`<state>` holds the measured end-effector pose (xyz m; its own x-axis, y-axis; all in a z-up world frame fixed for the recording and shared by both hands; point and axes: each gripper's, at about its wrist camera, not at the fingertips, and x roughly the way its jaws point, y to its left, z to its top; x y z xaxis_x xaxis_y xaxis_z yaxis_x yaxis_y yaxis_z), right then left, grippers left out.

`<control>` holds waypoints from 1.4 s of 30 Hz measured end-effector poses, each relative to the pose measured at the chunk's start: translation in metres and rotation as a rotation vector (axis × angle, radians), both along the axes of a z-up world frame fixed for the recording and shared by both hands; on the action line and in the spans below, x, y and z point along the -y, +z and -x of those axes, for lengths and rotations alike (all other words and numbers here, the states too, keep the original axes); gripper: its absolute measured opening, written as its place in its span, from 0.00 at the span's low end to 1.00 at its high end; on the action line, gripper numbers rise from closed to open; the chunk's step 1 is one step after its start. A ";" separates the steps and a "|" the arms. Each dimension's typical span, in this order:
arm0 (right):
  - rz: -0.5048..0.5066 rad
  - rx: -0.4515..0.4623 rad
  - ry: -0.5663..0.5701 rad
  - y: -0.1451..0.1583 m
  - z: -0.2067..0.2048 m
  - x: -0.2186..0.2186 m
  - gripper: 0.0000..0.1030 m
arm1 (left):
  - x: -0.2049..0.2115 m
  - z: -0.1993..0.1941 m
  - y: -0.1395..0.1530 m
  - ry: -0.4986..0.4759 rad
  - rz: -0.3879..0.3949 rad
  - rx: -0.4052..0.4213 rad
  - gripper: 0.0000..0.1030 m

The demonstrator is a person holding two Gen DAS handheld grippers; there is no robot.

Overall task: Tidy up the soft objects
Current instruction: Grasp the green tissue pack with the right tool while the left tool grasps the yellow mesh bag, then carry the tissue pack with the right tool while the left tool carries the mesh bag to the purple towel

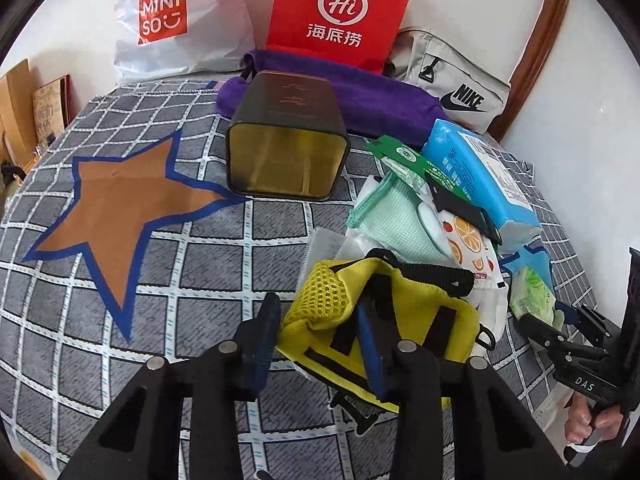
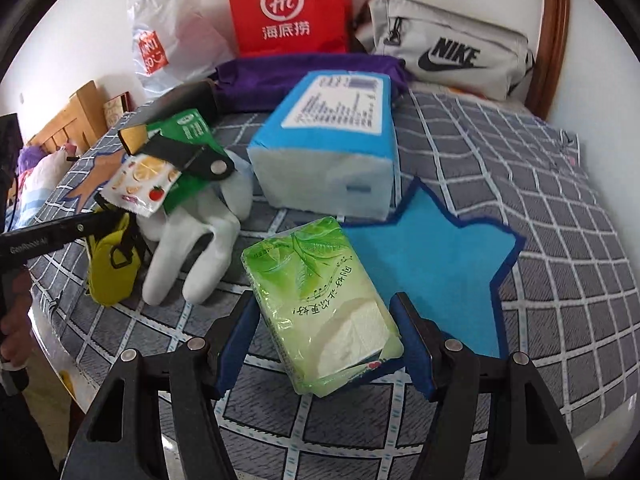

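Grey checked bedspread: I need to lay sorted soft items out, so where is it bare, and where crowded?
Bare: the brown star patch and checks left of the dark open tin box; the blue star patch and grid right of it. Crowded: the heap from the yellow mesh pouch up to the blue tissue brick.
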<state>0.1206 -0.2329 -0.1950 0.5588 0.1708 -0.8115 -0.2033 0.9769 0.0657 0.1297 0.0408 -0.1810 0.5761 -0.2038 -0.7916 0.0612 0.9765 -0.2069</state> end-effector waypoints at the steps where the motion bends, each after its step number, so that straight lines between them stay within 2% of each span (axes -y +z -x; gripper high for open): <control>1: -0.006 -0.006 -0.001 -0.002 0.000 0.001 0.64 | -0.001 0.001 0.002 0.001 -0.008 0.001 0.33; 5: -0.008 -0.013 0.003 -0.002 -0.003 0.002 0.64 | -0.008 0.003 0.015 0.024 -0.032 0.009 0.32; 10: -0.009 -0.007 0.006 0.012 -0.004 0.001 0.64 | -0.025 0.004 0.032 0.084 -0.011 0.021 0.32; 22: -0.013 0.065 0.010 0.067 -0.010 -0.003 0.64 | -0.042 -0.005 0.073 0.165 0.010 0.063 0.30; 34: -0.020 0.108 -0.029 0.112 -0.048 -0.007 0.64 | -0.045 -0.030 0.115 0.194 0.034 0.121 0.30; 42: -0.057 0.122 -0.023 0.132 -0.081 -0.010 0.64 | -0.042 -0.058 0.128 0.211 0.020 0.129 0.30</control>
<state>0.2014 -0.2233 -0.0635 0.6568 0.2009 -0.7268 -0.1910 0.9767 0.0973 0.1873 0.0826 -0.0531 0.7035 -0.0835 -0.7058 -0.1166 0.9661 -0.2305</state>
